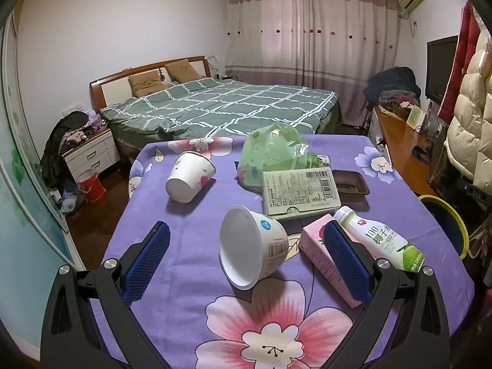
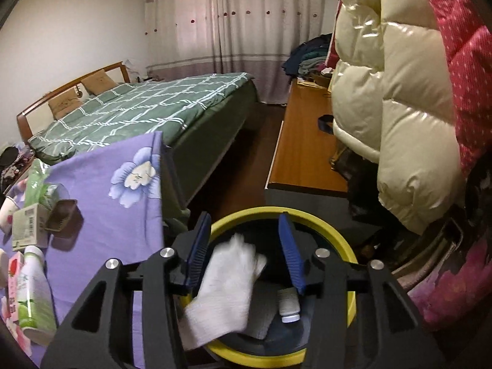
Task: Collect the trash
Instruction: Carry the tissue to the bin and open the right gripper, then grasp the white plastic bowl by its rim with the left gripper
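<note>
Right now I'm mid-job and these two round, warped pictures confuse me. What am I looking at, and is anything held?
Each picture comes from a fisheye camera on a hand-held tool, looking along its two blue-padded fingers. The left tongs hang open over a purple floral cloth, around a tipped white bowl but not gripping it. Also there: a paper cup, a green bag, a flat box, a brown tray, a pink carton and a coconut drink bottle. The right tongs are open over a yellow-rimmed bin; a blurred white tissue is between them, seemingly dropping.
</note>
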The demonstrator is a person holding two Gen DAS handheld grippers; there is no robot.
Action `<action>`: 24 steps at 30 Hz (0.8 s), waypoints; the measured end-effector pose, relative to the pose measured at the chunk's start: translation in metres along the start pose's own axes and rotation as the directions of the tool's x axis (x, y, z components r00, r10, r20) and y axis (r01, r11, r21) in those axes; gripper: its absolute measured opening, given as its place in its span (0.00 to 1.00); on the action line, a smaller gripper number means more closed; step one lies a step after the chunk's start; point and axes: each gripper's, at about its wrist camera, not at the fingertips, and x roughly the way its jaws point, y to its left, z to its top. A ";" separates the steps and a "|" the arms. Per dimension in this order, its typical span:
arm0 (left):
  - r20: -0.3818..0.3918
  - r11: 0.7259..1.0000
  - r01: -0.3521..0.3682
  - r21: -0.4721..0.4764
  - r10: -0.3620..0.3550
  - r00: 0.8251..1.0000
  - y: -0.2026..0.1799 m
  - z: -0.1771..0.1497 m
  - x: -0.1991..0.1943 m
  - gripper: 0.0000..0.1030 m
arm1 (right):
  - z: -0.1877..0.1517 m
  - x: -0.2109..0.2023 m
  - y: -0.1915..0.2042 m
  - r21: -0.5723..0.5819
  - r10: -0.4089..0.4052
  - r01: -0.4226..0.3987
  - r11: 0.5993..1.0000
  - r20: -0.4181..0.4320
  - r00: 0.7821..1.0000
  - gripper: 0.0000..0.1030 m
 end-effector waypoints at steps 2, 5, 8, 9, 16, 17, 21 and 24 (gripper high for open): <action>-0.004 1.000 0.002 0.001 -0.002 1.000 -0.001 0.000 0.003 0.95 | -0.001 0.001 -0.002 0.003 0.000 0.000 1.000 -0.003 1.000 0.43; -0.010 0.999 0.034 -0.006 -0.035 0.999 -0.003 -0.001 0.009 0.95 | -0.002 0.001 -0.002 0.001 -0.003 0.003 1.000 -0.001 1.000 0.44; -0.027 0.999 0.053 0.003 -0.053 0.998 -0.009 -0.001 0.017 0.95 | -0.003 0.001 0.000 0.003 0.001 -0.001 1.000 -0.002 1.000 0.45; -0.033 0.998 0.056 0.008 -0.056 0.998 -0.011 -0.001 0.020 0.95 | -0.003 0.001 0.001 0.004 0.004 -0.004 1.000 -0.004 1.000 0.45; -0.061 0.995 0.095 0.005 -0.095 0.994 -0.023 0.005 0.044 0.95 | -0.005 0.005 0.006 0.000 0.017 -0.017 1.000 -0.012 1.000 0.45; -0.069 0.994 0.105 0.003 -0.104 0.992 -0.025 0.006 0.050 0.95 | -0.005 0.006 0.006 0.001 0.017 -0.017 1.000 -0.013 1.000 0.45; -0.084 0.990 0.140 0.006 -0.139 0.987 -0.037 0.013 0.062 0.95 | -0.005 0.007 0.006 0.006 0.018 -0.018 1.000 -0.013 1.000 0.45; -0.082 0.983 0.178 0.033 -0.175 0.981 -0.055 0.022 0.070 0.95 | -0.006 0.007 0.006 0.008 0.019 -0.019 1.000 -0.014 1.000 0.45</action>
